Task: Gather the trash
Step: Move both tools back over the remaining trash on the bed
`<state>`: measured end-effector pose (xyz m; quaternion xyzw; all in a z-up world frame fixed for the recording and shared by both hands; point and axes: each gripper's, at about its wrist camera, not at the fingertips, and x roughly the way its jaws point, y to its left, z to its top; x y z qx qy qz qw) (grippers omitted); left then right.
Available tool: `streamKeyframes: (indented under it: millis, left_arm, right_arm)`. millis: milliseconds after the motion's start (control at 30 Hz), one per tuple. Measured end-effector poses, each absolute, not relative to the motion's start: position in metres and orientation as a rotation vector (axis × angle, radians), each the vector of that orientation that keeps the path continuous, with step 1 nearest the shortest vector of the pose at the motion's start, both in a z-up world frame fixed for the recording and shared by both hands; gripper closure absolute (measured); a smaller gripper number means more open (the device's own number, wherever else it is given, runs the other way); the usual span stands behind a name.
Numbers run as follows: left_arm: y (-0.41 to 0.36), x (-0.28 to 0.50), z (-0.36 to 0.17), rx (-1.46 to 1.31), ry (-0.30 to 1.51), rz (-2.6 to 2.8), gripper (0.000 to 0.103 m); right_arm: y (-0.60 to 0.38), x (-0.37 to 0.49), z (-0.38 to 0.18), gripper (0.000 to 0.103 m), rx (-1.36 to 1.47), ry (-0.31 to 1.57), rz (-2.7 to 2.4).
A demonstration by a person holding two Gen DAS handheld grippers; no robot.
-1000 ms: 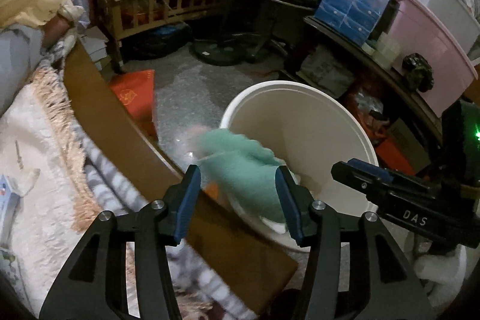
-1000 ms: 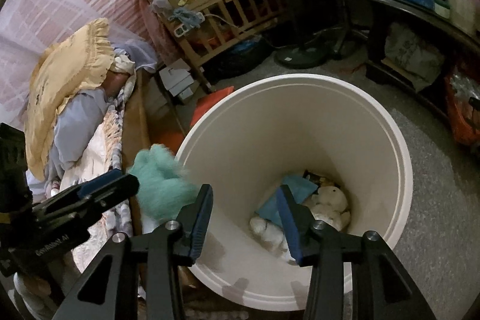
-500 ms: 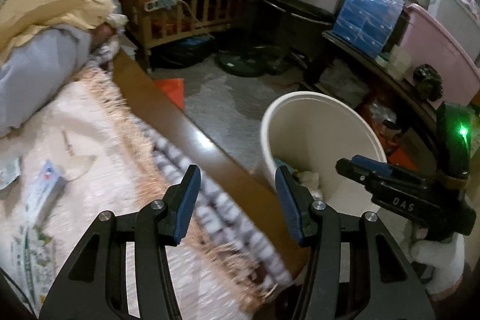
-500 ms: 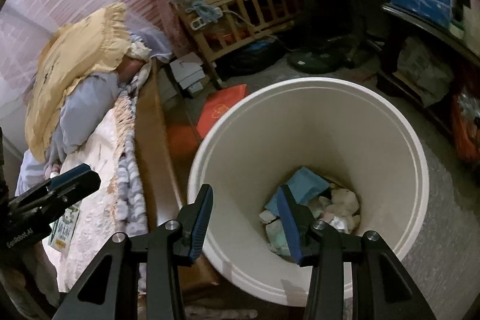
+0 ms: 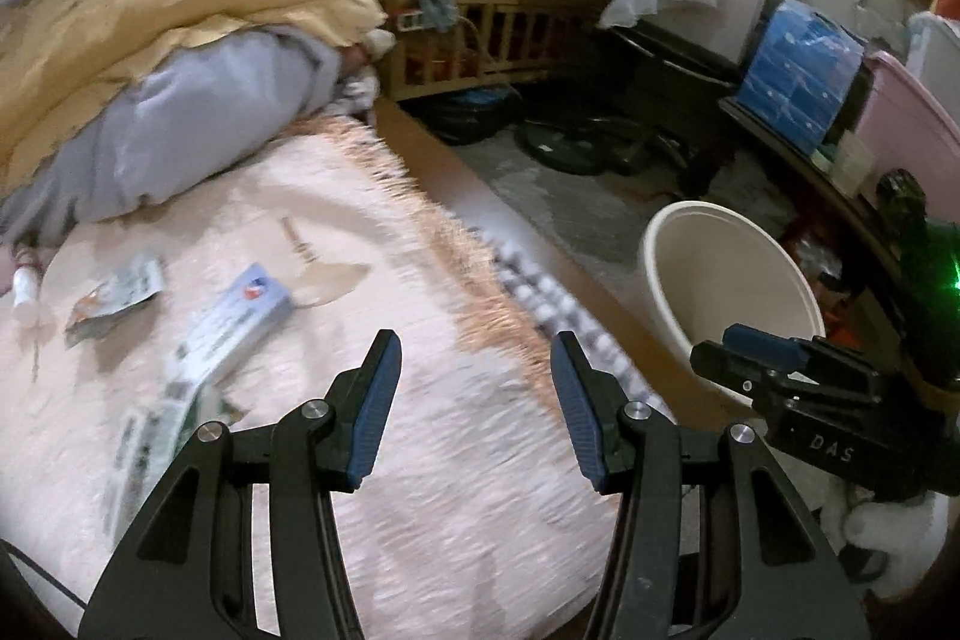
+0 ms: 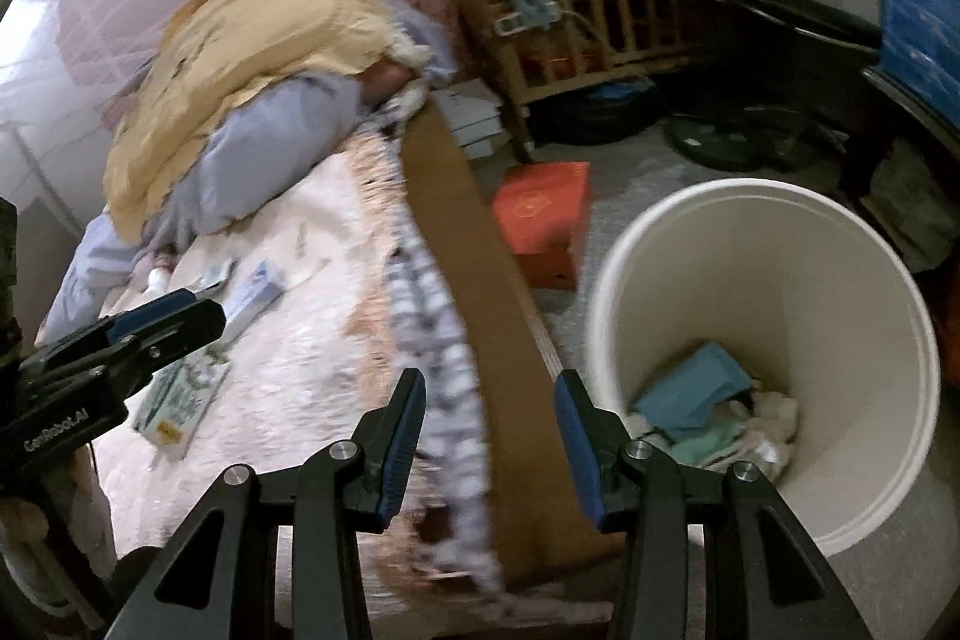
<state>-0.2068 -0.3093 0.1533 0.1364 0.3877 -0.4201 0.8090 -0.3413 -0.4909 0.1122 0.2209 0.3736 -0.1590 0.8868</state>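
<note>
On the pale fringed blanket lie a crumpled wrapper, a small white bottle and a long flat carton. The left gripper hangs above the blanket, jaws wide, holding nothing. Further right, the right gripper is over the bed's wooden edge, jaws likewise spread and empty. Rightmost, the white bin stands on the floor with blue and green scraps inside.
</note>
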Motion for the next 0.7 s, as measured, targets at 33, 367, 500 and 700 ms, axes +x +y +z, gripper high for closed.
streamKeyframes:
  millis: [33, 367, 500, 700]
  left_arm:
    - [-0.303, -0.205, 0.153, 0.289, 0.83, -0.89, 0.053]
    - [-0.232, -0.174, 0.149, 0.263, 0.834, -0.791, 0.053]
    - [-0.195, -0.157, 0.147, 0.26, 0.836, -0.73, 0.053]
    - [-0.134, -0.125, 0.134, 0.238, 0.879, -0.613, 0.053]
  right_arm:
    - [-0.484, -0.337, 0.113, 0.06, 0.455, 0.78, -0.315]
    - [-0.418, -0.289, 0.11, 0.056, 0.389, 0.838, -0.189]
    - [-0.391, -0.271, 0.105, 0.043, 0.369, 0.874, -0.12]
    - [-0.349, -0.24, 0.09, 0.043, 0.343, 0.937, -0.018]
